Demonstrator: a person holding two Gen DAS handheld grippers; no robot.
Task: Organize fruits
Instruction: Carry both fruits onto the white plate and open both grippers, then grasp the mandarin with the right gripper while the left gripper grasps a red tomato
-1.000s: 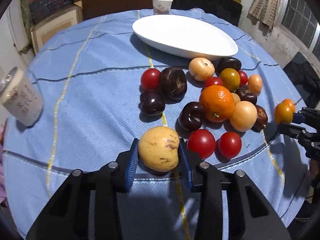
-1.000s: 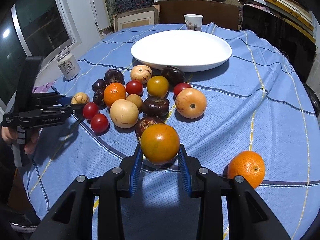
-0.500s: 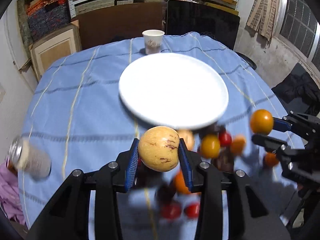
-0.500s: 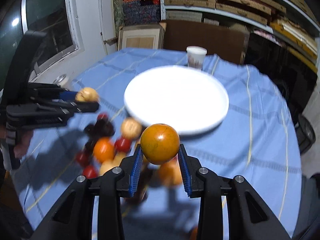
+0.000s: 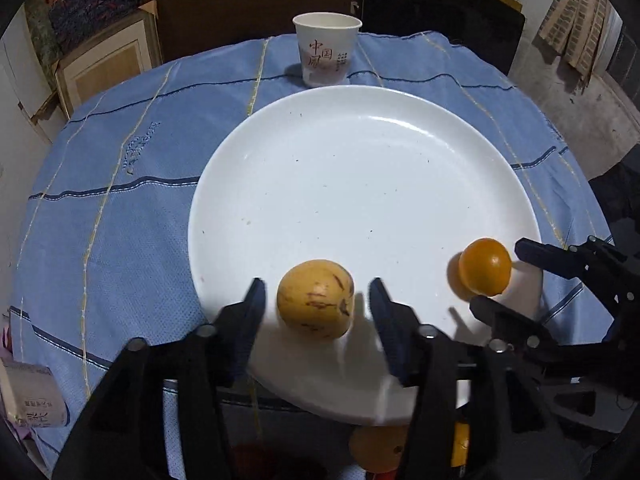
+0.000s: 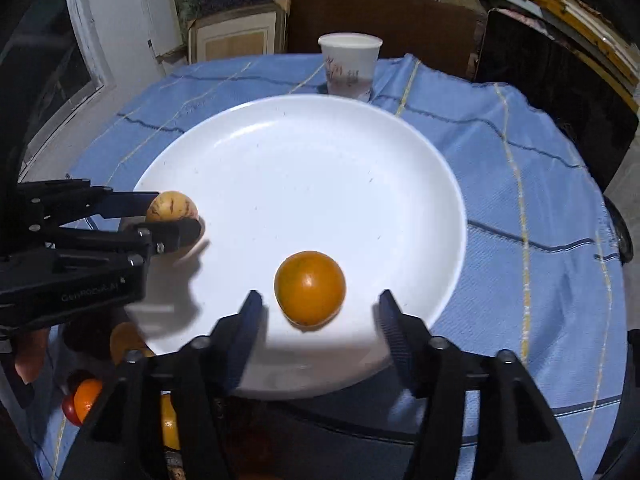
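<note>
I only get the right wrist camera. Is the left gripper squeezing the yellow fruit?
Observer: No. In the left wrist view the left gripper is open, with a gap on each side of the yellow fruit, which looks to rest on the plate.
Kid: Is there other stuff over on that side?
Observer: Yes, a can with a printed label, near the table's left edge.
Kid: What's drawn on the cup?
Observer: The cup has red Chinese characters on it, sharp in that view.
</note>
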